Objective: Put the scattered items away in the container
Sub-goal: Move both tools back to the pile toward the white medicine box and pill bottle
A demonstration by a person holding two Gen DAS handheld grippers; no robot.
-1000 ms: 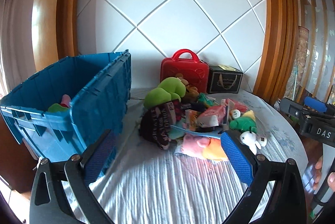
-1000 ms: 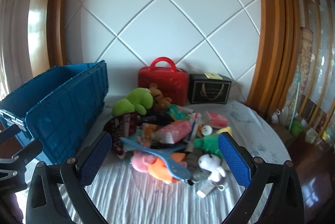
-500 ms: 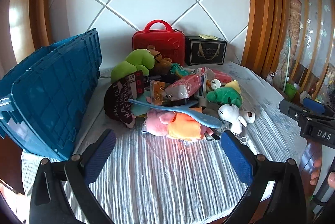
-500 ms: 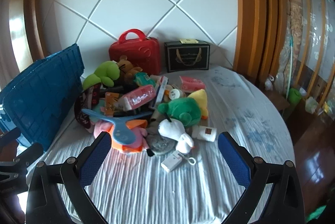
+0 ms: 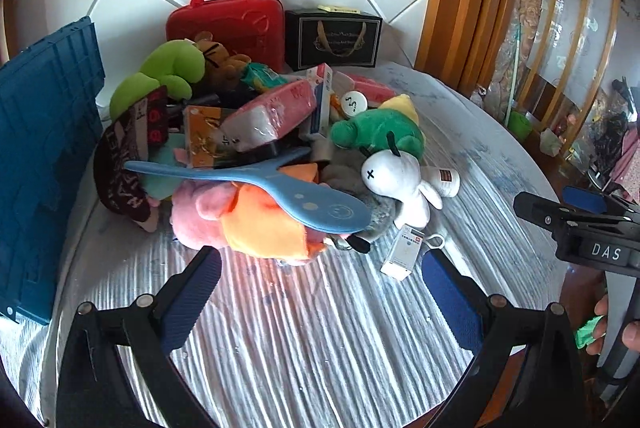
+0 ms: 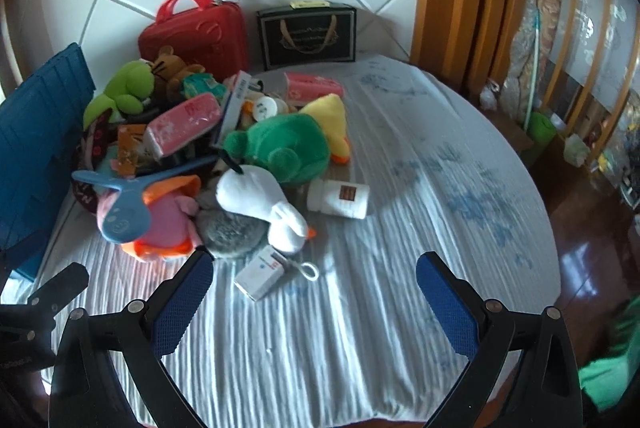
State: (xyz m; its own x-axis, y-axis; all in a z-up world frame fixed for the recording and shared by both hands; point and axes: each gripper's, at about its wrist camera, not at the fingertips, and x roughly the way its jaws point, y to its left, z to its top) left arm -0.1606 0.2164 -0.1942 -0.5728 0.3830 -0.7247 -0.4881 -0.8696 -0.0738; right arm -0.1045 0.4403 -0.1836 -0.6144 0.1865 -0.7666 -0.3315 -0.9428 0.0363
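Hovering over the striped cloth of the table, the left claw is spread wide and empty, the toy pile at its 12 o'clock with the blue paddle lying across the pink-and-orange plush. The right claw also gapes empty, a small white box just ahead at 11 o'clock. The blue container stands at 9 o'clock, beside the pile.
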